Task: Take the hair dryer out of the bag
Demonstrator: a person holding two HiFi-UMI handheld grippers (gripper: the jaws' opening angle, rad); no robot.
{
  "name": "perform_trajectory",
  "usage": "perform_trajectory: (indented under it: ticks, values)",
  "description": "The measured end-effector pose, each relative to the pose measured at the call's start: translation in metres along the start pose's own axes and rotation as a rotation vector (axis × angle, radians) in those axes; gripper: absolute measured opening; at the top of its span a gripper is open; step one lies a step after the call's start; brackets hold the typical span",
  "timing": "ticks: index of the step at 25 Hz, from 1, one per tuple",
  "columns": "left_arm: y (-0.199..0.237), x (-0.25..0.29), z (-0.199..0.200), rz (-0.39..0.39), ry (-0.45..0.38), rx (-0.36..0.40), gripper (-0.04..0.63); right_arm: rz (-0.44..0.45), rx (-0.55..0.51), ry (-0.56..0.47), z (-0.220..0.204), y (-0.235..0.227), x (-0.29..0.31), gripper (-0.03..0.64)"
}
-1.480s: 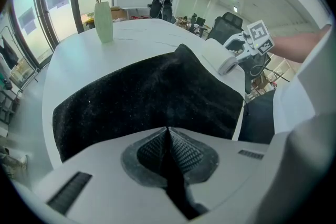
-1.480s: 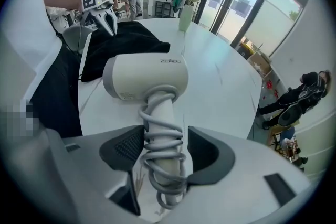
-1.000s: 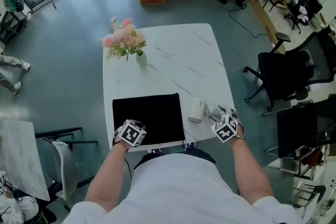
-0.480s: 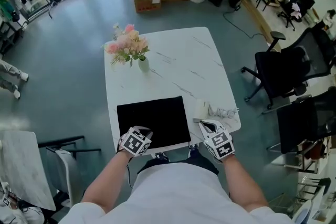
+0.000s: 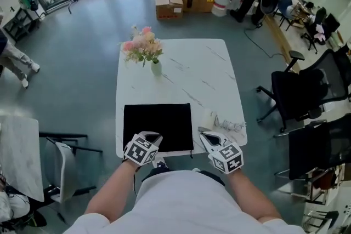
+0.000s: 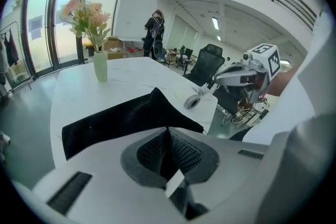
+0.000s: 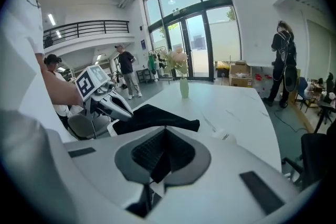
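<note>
Left tool (image 5: 152,137) pinches the black bag (image 5: 159,122); right tool (image 5: 205,135) clenched empty near the hair dryer (image 5: 208,118)

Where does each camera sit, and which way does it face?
Head view: on the head, steeply down at white table and bag; both forearms, left tool, right tool show.
Left gripper view: on left tool, facing right across the bag; own shut jaws show.
Right gripper view: on right tool, facing left across the table; own shut jaws show.
Shared: both gripper views catch bag, flower vase, the opposite tool.
</note>
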State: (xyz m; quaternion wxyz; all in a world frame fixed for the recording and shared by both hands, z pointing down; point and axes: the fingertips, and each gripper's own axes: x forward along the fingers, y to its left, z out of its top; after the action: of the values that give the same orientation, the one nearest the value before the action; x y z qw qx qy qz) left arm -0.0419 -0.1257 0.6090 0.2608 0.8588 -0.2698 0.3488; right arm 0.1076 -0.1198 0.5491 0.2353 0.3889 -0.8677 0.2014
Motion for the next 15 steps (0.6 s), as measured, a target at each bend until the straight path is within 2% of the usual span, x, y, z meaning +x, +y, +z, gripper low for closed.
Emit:
perform_trajectory:
  ticks: [7,15]
  values:
    - [-0.055,-0.009,0.012,0.066,-0.145,-0.105,0.026,0.120,-0.006,-0.062,0.002,0.008,-0.044,0.017]
    - [-0.126,-0.008,0.000,0.134,-0.216,-0.150,0.026,0.194,-0.016,-0.100,-0.029,0.009,-0.086,0.017]
